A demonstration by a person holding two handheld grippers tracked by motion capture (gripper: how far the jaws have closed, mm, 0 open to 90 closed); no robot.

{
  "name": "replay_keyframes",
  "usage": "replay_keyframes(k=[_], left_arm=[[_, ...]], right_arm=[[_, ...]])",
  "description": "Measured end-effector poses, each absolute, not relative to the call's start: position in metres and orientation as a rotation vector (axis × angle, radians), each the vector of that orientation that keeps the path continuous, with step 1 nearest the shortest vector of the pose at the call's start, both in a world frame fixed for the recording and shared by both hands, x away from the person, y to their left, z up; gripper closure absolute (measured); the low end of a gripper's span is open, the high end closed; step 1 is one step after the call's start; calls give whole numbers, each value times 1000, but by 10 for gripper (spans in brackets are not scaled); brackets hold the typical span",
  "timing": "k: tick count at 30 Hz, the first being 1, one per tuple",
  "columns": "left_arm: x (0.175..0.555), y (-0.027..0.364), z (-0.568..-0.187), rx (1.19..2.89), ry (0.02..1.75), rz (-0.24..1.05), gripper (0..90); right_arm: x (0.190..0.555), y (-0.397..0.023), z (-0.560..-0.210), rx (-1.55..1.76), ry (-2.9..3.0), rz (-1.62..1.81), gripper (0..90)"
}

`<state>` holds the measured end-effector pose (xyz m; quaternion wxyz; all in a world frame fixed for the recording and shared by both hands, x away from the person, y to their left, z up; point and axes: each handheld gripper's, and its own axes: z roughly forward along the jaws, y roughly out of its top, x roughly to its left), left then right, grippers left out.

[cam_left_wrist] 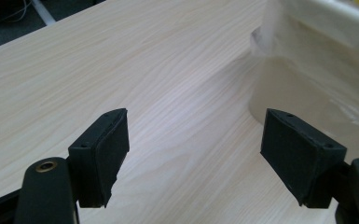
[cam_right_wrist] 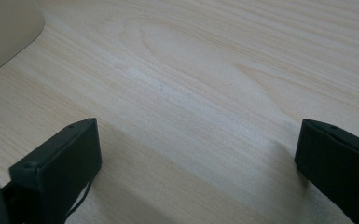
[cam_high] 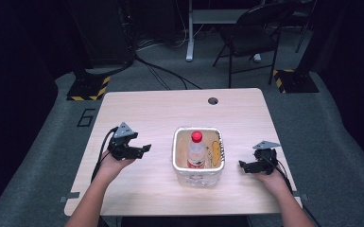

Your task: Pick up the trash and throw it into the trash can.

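Observation:
A clear plastic tub [cam_high: 198, 174] stands in the middle of the wooden table [cam_high: 160, 113]. Inside it a water bottle [cam_high: 196, 153] with a red cap stands upright beside a yellow item [cam_high: 214, 151]. My left gripper [cam_high: 144, 150] hovers left of the tub, open, its jaws pointing toward it. In the left gripper view the left gripper [cam_left_wrist: 196, 154] is open over bare wood with the tub's wall [cam_left_wrist: 317, 65] ahead on the right. My right gripper [cam_high: 242, 165] is right of the tub, open. In the right gripper view the right gripper [cam_right_wrist: 198, 158] holds nothing; the tub's corner [cam_right_wrist: 4, 32] shows top left.
A round cable hole [cam_high: 212, 100] sits near the table's far edge. Beyond the table stand a black chair [cam_high: 250, 38], a desk leg [cam_high: 189, 33], floor cables [cam_high: 165, 73] and two hazard-striped stand bases [cam_high: 89, 88].

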<state>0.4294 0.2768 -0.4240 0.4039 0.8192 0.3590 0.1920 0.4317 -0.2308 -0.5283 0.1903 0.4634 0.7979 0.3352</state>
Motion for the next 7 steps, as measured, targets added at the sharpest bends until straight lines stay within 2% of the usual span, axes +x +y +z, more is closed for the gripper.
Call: replay_keyframes(k=[7], left_arm=[[429, 292, -439, 2062, 963, 488, 232]], right_arm=[[432, -231, -528, 1301, 2242, 942, 0]])
